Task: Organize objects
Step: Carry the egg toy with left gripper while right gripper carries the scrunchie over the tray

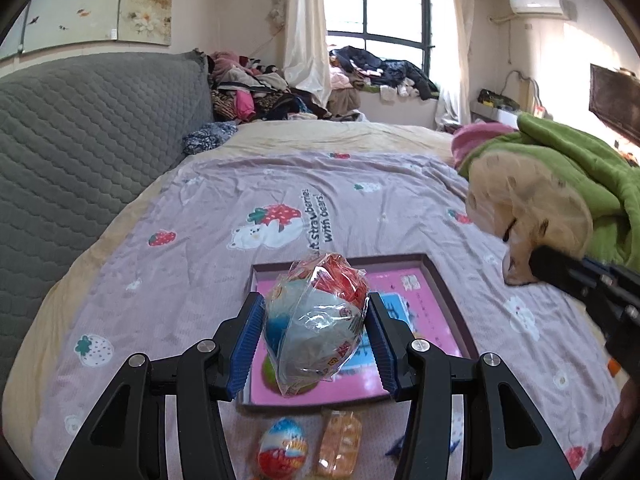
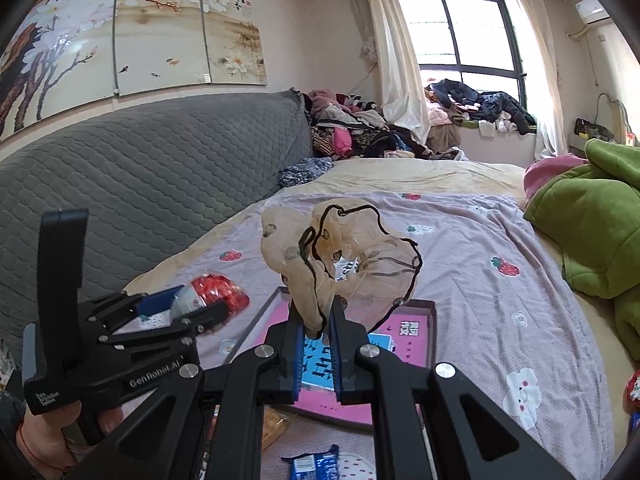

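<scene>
My left gripper [image 1: 315,304] is shut on a clear-wrapped red and blue toy packet [image 1: 316,320], held just above a shallow pink-lined box [image 1: 392,257] on the bed. My right gripper [image 2: 318,312] is shut on a beige sheer scrunchie [image 2: 344,248] with black trim, over the same box [image 2: 424,302]. In the right wrist view the left gripper [image 2: 196,304] and its packet [image 2: 218,290] sit at the left, gripped by a person's hand [image 2: 44,440]. The right gripper [image 1: 538,258] with the scrunchie [image 1: 520,216] shows at the right of the left wrist view.
A chocolate egg [image 1: 284,446] and an orange packet [image 1: 338,444] lie in front of the box. A blue snack packet [image 2: 316,464] lies nearer. A green blanket [image 2: 592,232] is heaped at the right, a grey quilted headboard [image 1: 80,152] at the left, piled clothes [image 1: 256,92] behind.
</scene>
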The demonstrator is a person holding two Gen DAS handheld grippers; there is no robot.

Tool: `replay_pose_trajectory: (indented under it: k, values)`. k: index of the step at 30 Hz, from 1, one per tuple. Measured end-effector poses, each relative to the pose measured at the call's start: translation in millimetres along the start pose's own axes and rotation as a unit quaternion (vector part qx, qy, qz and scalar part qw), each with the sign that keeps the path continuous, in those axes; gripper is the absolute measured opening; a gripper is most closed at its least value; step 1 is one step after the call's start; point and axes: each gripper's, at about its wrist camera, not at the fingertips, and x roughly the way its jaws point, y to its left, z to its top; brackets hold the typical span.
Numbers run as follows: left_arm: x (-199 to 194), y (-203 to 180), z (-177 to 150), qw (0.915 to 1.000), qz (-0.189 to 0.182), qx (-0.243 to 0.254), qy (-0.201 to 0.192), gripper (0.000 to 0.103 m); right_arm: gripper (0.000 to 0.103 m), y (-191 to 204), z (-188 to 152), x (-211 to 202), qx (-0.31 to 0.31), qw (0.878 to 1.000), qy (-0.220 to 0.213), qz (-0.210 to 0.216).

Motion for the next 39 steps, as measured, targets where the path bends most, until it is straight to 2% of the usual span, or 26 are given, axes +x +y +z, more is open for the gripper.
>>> replay_pose_trajectory:
  k: [8, 21, 32, 35, 39]
  values:
    - [28.9, -5.6, 7.8, 0.9999, 0.01, 0.005, 0.011, 0.053, 0.011, -15.0, -2.9, 22.5, 0.007, 1.0, 0.01, -0.01]
    - [69.6, -11.0, -1.2, 0.9991, 0.02, 0.005, 0.037, 0.053, 0.011, -34.2, -17.4, 55.7, 0.017, 0.999, 0.043, -0.015]
    - [106.0, -26.2, -9.1, 0.9979, 0.003, 0.023, 0.061, 0.053, 0.011, -50.5, -30.9, 80.9, 0.022, 0.997, 0.072, -0.024]
    - [121.1, -31.8, -14.8, 0.9963, -0.014, 0.017, 0.083, 0.053, 0.011, -51.7, -34.8, 88.5, 0.022, 0.996, 0.081, -0.027]
    - [136.4, -40.8, -20.1, 0.9946, -0.015, 0.025, 0.1, 0.053, 0.011, -52.7, -40.2, 98.8, 0.018, 0.995, 0.093, -0.032]
